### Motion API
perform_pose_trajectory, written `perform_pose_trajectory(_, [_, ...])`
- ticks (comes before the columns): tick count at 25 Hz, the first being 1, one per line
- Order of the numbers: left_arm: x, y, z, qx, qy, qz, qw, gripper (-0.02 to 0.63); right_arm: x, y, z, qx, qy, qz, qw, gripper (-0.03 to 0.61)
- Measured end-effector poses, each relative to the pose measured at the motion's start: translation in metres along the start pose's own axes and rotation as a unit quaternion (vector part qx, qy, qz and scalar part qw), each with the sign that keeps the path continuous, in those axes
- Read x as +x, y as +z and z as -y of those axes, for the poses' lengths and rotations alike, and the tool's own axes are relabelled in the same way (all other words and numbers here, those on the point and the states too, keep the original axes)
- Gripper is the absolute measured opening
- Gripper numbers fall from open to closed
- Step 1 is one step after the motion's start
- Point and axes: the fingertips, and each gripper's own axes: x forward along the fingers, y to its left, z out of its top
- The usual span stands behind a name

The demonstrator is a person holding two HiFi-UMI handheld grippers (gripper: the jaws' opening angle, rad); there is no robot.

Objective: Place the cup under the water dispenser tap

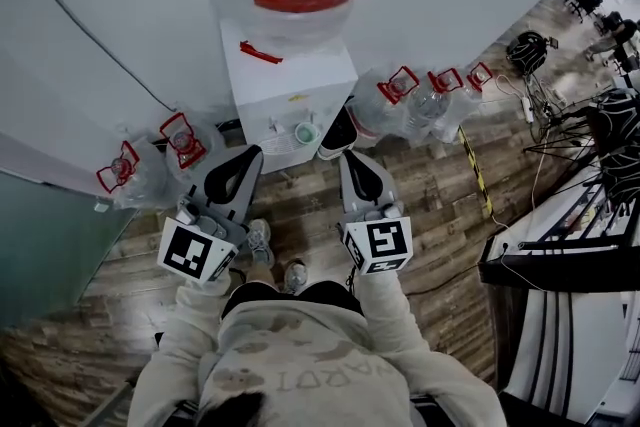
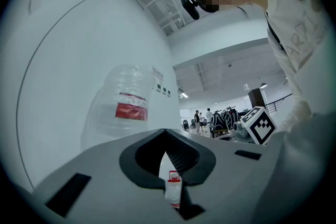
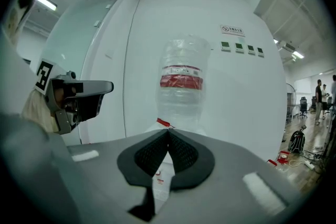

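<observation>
Nearest the head camera is the person's cream sweatshirt (image 1: 300,355). Ahead of it, the left gripper (image 1: 252,155) and the right gripper (image 1: 347,158) are both held level toward the white box-shaped water dispenser (image 1: 290,80). Each gripper view shows its jaws pressed together at the tips with nothing between them.

The small pale green-rimmed cup (image 1: 306,133) stands in the dispenser's front recess, apart from both grippers, so placement appears to be done or nearly so.

Procedure, if correction is needed:
- Confirm that the cup sits directly beneath the spout.
- Spread one pair of jaws before approaching.
- Grip the cup wall low and keep it upright.
- Release only once it is seated flat.

Limits of view:
- The tap is too small in the head view to judge alignment.
- Both gripper views show only the large clear inverted water bottle with a red label (image 3: 181,81), because the jaw bodies mask the recess.
- That bottle's upper end is cut off in the head view.
</observation>
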Motion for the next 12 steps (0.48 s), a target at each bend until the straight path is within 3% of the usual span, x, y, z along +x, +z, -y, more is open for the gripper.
perform_pose_trajectory(12, [-0.018, 0.027, 0.015, 0.013, 0.016, 0.018, 0.9996, 0.005, -0.036, 0.039, -0.003, -0.013, -0.003, 0.040, 0.999, 0.009])
